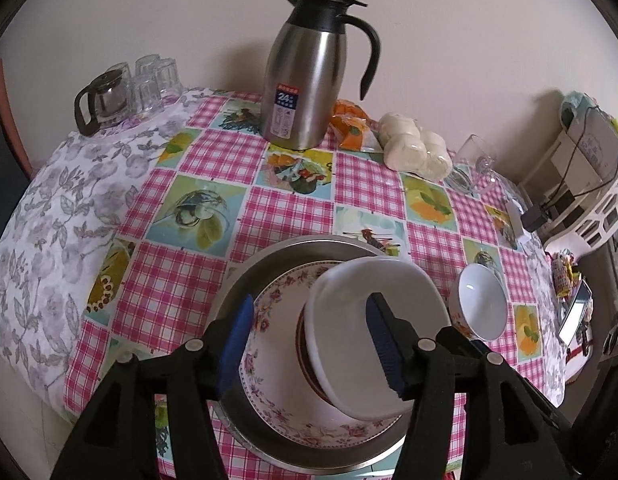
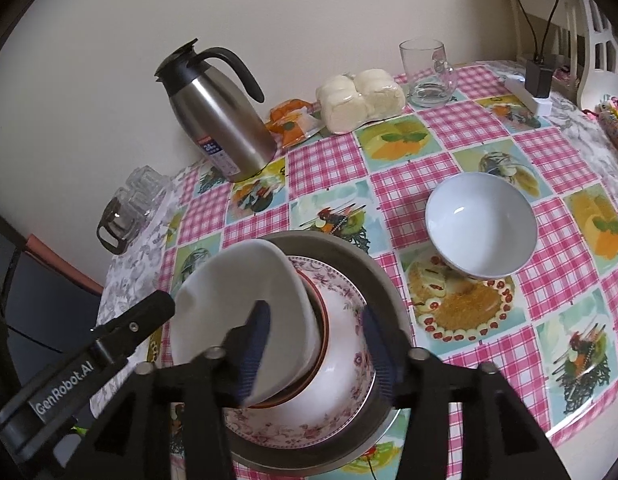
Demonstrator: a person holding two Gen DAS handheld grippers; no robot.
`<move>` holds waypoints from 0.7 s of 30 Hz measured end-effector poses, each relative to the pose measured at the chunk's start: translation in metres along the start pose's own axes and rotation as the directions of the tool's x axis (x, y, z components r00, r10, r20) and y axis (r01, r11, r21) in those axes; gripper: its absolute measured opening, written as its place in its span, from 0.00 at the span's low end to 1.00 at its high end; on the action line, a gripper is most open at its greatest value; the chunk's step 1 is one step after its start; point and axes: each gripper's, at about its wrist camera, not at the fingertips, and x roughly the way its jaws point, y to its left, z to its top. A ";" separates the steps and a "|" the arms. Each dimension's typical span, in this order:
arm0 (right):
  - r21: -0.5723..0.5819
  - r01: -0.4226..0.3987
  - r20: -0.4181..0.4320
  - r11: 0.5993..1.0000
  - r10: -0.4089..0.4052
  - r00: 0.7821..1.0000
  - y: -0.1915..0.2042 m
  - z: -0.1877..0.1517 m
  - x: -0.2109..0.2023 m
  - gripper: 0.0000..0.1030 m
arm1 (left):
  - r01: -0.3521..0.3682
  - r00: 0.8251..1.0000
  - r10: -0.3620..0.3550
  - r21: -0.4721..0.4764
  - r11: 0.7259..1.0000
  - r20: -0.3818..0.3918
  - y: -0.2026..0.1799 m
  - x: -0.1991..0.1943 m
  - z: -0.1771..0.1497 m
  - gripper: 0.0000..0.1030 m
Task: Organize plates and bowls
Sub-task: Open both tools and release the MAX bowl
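A steel plate [image 1: 245,272] [image 2: 385,280] holds a floral plate [image 1: 269,312] [image 2: 269,424], a floral bowl [image 2: 341,344] and a red-rimmed bowl [image 1: 303,344] [image 2: 324,320]. A white bowl [image 1: 373,292] [image 2: 237,292] leans tilted on this stack. My left gripper [image 1: 313,344] is open around the white bowl. My right gripper [image 2: 321,354] is open, its left finger [image 2: 255,352] inside the white bowl's rim. A second white bowl [image 1: 483,300] [image 2: 481,224] stands alone on the table to the right.
A steel thermos jug [image 1: 305,76] [image 2: 217,116], an orange packet [image 1: 351,122] [image 2: 291,120], bagged buns [image 1: 415,148] [image 2: 361,98] and a glass mug [image 1: 471,164] [image 2: 427,74] stand at the back. Glasses and a glass pot [image 1: 105,98] [image 2: 123,216] sit far left. A white basket [image 1: 593,184] is far right.
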 end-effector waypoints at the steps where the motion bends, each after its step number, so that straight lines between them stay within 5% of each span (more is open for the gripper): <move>1: 0.001 0.001 0.000 1.000 -0.001 1.000 0.000 0.000 0.000 0.56 | -0.004 1.000 0.004 -0.002 1.000 -0.002 0.001 0.001 0.000 0.58; 6: 0.006 -0.004 0.004 1.000 0.004 1.000 -0.001 0.000 0.002 0.71 | -0.047 0.999 0.047 -0.014 0.999 0.000 0.006 0.002 0.001 0.62; 9: -0.002 -0.004 0.016 1.000 0.004 1.000 0.000 -0.001 0.001 0.78 | -0.071 0.997 0.071 -0.029 0.997 0.017 0.011 0.000 0.002 0.86; 21: -0.007 -0.007 0.056 1.000 0.008 0.998 0.000 0.000 -0.003 1.00 | -0.121 0.989 0.129 -0.099 0.988 0.077 0.030 -0.009 0.005 0.93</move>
